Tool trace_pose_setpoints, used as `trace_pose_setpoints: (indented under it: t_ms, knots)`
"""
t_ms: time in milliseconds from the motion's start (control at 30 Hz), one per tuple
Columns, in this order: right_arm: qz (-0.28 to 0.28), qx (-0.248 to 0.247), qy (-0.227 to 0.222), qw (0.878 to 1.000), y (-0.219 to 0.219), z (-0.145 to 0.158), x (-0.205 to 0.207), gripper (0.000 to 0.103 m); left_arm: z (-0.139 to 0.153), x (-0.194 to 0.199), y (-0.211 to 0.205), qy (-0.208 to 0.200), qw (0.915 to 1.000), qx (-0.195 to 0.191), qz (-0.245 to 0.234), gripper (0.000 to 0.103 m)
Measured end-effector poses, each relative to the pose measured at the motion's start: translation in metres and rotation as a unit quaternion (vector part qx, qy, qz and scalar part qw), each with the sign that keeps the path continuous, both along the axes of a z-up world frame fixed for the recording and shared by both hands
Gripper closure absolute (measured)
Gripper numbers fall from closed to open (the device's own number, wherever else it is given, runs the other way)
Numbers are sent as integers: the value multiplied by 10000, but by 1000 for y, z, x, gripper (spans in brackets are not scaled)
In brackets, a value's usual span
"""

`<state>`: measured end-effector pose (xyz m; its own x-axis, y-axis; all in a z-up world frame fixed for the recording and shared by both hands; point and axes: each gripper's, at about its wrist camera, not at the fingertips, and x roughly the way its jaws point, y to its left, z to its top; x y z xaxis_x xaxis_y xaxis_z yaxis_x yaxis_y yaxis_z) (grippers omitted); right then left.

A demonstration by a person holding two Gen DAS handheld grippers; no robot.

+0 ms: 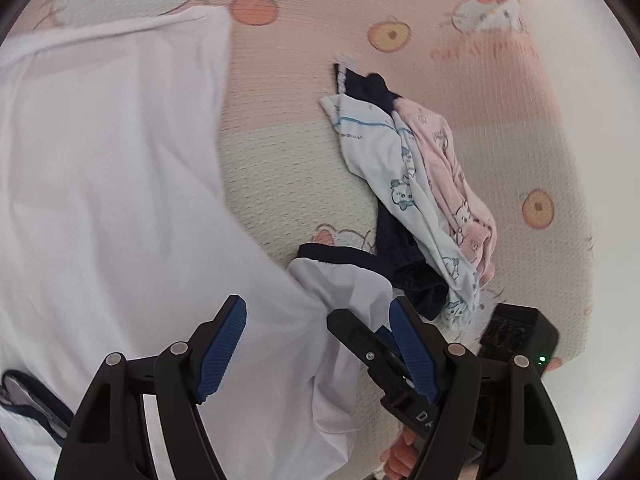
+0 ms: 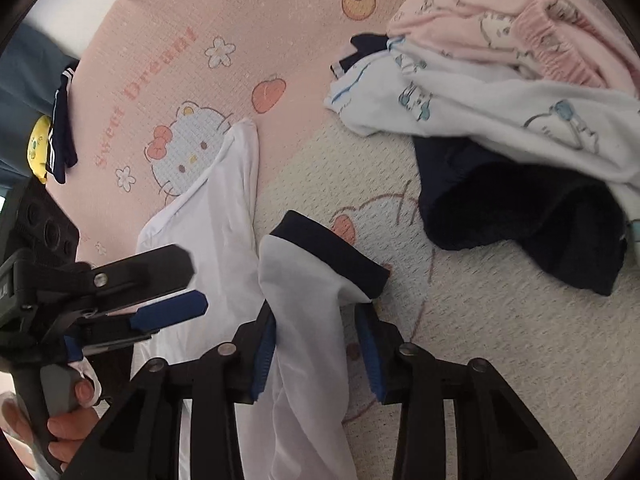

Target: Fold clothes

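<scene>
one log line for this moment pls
stage: sleeve fold | left gripper: open over white shirt | right gripper: open around sleeve | clothes pile: untouched

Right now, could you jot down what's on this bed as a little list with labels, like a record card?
surface: pink and cream cartoon-cat blanket
main garment: white shirt, spread flat
sleeve: white with navy cuff, lying between the right tongs, which are open
left tongs: open, over the shirt
pile: pink garment, white printed garment, navy garment, heaped unfolded
folding: sleeve not yet folded in
</scene>
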<state>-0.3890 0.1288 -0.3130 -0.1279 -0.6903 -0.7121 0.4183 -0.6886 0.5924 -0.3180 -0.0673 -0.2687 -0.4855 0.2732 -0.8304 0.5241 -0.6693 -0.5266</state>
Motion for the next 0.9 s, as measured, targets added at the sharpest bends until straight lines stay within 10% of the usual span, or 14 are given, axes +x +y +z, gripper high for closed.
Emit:
trace_pose_setpoints:
  t_ms: [267, 767, 900]
  knots:
    - [-21, -76, 23, 10000, 5, 3, -10, 92, -3, -34, 16, -191, 9992, 259, -229, 30]
    - [677, -690, 97, 9953, -18, 22, 8, 93, -13, -38, 23, -428, 9977, 423, -306, 31]
    - [914, -726, 62, 9932, -28, 22, 15, 93, -10, -28, 21, -402, 9984, 253, -312, 68]
